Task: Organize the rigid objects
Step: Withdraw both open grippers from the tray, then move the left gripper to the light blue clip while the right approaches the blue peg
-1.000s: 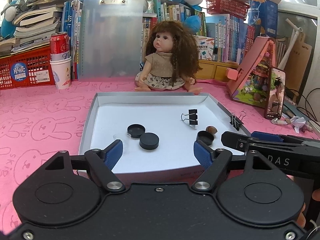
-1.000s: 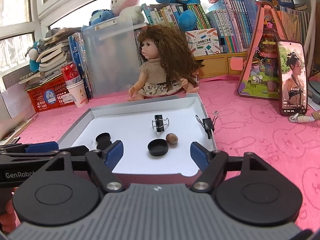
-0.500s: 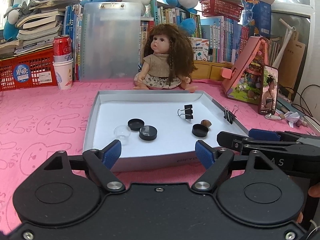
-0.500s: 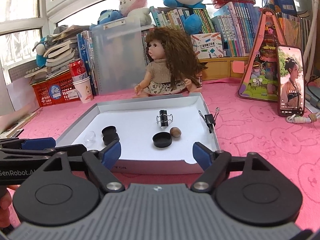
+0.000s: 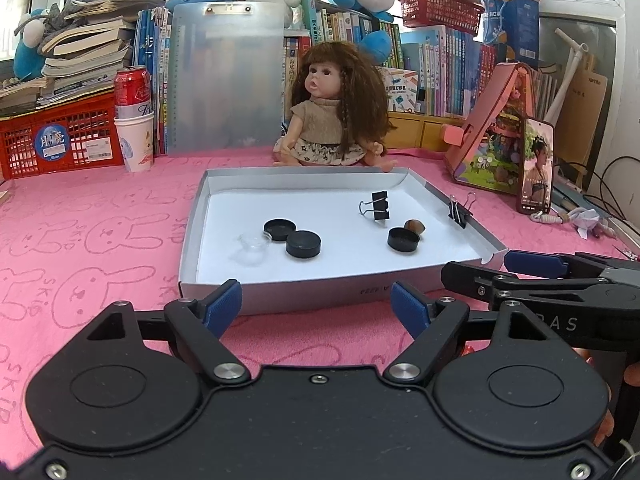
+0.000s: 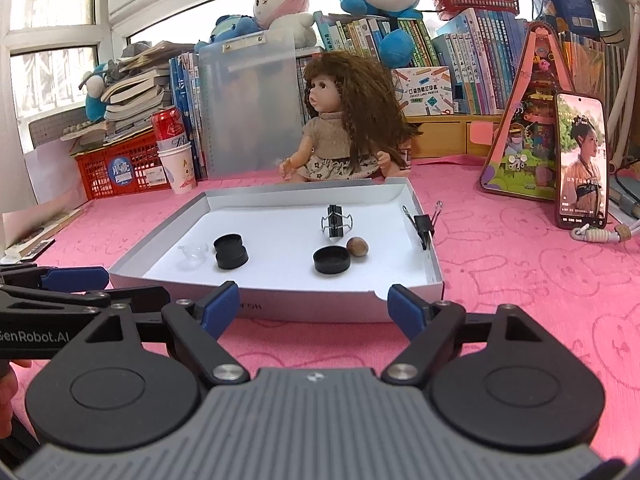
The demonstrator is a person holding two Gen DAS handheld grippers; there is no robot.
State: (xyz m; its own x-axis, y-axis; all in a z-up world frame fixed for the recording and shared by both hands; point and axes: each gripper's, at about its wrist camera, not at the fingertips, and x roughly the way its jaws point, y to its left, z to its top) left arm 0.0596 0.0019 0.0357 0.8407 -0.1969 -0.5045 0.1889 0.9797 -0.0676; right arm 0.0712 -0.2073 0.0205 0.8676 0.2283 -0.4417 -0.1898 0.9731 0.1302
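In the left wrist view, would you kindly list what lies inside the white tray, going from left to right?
Clear plastic cup → open black round cap → solid black round cap → standing black binder clip → black cap beside the nut → brown nut → black binder clip on the tray's right wall.

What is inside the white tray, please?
Inside the tray: three black caps, a nut, one binder clip and a clear small cup. Another clip grips its right wall. Nothing visibly covered.

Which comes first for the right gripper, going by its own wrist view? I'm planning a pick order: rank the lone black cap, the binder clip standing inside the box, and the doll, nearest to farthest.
1. Lone black cap, front of the box, beside the nut.
2. Binder clip, mid-box, behind the cap.
3. Doll, seated beyond the box's far wall.
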